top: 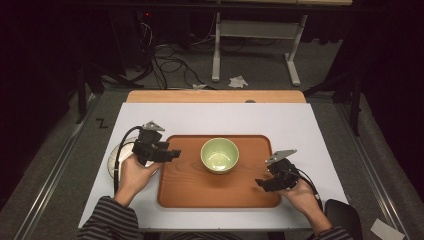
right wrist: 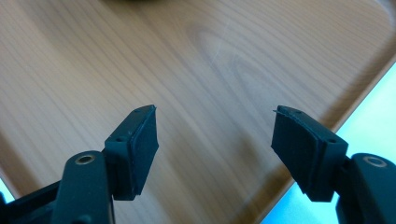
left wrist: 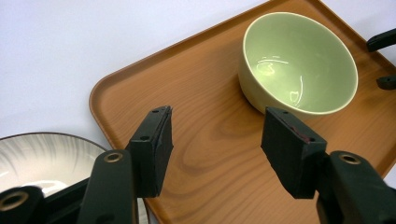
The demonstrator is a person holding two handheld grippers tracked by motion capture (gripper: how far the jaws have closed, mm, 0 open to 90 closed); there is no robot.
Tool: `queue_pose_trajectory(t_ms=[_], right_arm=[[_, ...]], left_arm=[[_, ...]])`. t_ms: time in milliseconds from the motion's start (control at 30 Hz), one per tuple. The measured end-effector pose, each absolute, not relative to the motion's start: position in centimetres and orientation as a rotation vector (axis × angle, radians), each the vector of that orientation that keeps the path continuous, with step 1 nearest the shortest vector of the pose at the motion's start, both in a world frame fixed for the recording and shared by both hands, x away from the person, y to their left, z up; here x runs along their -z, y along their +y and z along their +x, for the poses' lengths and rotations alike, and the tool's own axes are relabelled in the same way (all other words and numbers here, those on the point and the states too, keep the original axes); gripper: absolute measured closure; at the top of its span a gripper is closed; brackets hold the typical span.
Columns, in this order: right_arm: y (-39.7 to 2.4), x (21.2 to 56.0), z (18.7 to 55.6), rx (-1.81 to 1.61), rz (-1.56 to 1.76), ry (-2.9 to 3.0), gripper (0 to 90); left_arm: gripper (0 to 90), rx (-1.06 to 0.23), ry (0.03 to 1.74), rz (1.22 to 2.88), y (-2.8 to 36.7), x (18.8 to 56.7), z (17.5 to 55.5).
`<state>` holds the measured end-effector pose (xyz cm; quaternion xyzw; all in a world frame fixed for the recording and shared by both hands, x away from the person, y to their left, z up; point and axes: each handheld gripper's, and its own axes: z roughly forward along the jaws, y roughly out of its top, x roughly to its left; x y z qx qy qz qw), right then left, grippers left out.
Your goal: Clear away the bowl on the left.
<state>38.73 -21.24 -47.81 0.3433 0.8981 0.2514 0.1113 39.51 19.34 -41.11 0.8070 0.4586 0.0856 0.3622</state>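
The left gripper [left wrist: 215,149] hovers with its jaws spread wide and nothing between them, over the near left part of a wooden tray [left wrist: 201,93]. A pale green bowl [left wrist: 299,60] stands upright on the tray just ahead of it and slightly to its right; a white streaked plate [left wrist: 42,158] lies on the desk [top: 150,117] behind its left jaw. The right gripper [right wrist: 215,154] is likewise wide open and empty, poised above the tray's near right corner, the bowl ahead to its left.
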Motion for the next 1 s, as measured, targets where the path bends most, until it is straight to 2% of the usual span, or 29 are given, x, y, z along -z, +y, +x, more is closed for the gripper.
queue_pose_trajectory(t_ms=[1000], right_arm=[[-21.4, 47.7, 38.8, -0.760, 1.013, 2.639, 33.6]], left_arm=[[42.1, -0.179, 1.199, 2.112, 18.9, 43.7, 38.1]])
